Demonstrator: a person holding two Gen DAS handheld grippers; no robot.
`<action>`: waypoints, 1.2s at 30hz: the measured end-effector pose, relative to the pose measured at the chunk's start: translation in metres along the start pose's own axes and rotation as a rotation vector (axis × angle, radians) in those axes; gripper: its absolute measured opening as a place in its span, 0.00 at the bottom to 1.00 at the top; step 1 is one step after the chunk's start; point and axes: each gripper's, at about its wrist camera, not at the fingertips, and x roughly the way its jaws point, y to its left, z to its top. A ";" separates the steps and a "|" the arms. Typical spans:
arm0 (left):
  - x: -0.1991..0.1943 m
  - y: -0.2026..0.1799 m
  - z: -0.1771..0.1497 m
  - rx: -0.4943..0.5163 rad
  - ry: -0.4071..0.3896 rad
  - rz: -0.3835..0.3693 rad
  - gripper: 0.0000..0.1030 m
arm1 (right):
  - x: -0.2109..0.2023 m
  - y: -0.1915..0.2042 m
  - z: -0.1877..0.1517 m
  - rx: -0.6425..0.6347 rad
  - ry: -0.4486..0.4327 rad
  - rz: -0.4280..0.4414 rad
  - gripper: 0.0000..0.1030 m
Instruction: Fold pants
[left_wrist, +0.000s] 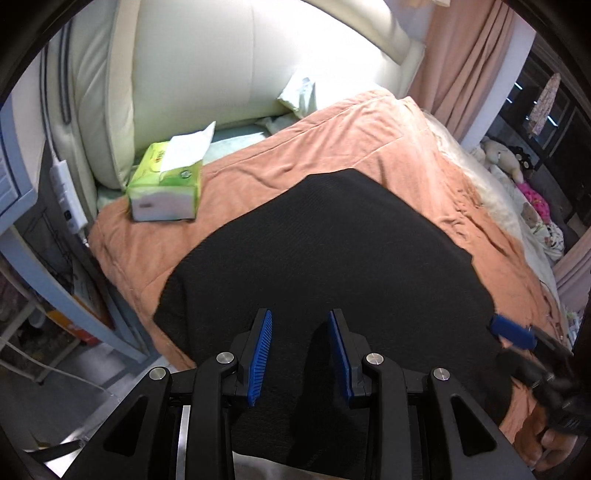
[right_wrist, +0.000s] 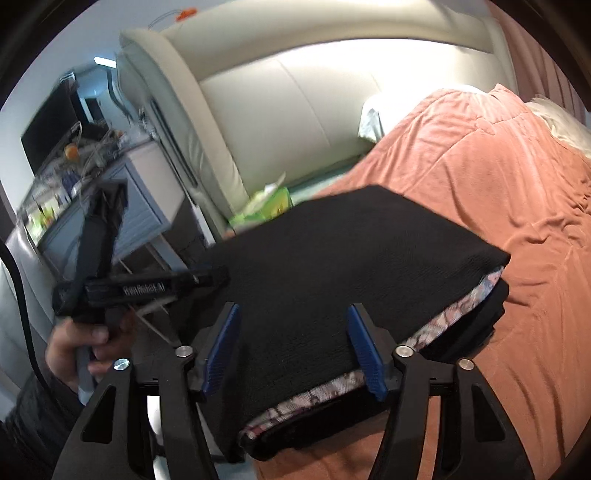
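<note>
Black pants folded flat on the orange blanket, both claws empty.

You had the black pants (left_wrist: 325, 254) lying folded on the orange blanket (left_wrist: 332, 136), patterned waistband lining (right_wrist: 458, 314) showing at one edge. Your left gripper (left_wrist: 300, 354) hung over them, jaws apart, gripping nothing. Your right gripper (right_wrist: 295, 350) stood wider apart, pads clear of the cloth. A green tissue box (left_wrist: 166, 184) sat near the headboard (left_wrist: 229, 62).

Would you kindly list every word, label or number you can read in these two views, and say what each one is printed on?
"Gen Robot AI", roughly, as it is blurred: white lettering on the side of the left gripper, seen from the right wrist view.
Tissue box: green printing and a small round mark, too small and blurred to read.
White power strip: no legible marking.
Pants: no text visible.
</note>
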 end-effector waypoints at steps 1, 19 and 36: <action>0.003 0.003 0.000 -0.004 0.002 0.005 0.33 | 0.008 -0.001 -0.006 -0.023 0.031 -0.029 0.48; -0.043 -0.019 -0.027 0.005 0.005 0.028 0.44 | -0.052 0.019 -0.048 -0.047 0.074 -0.141 0.48; -0.140 -0.082 -0.079 0.127 -0.088 -0.035 0.91 | -0.184 0.037 -0.075 0.085 -0.032 -0.204 0.94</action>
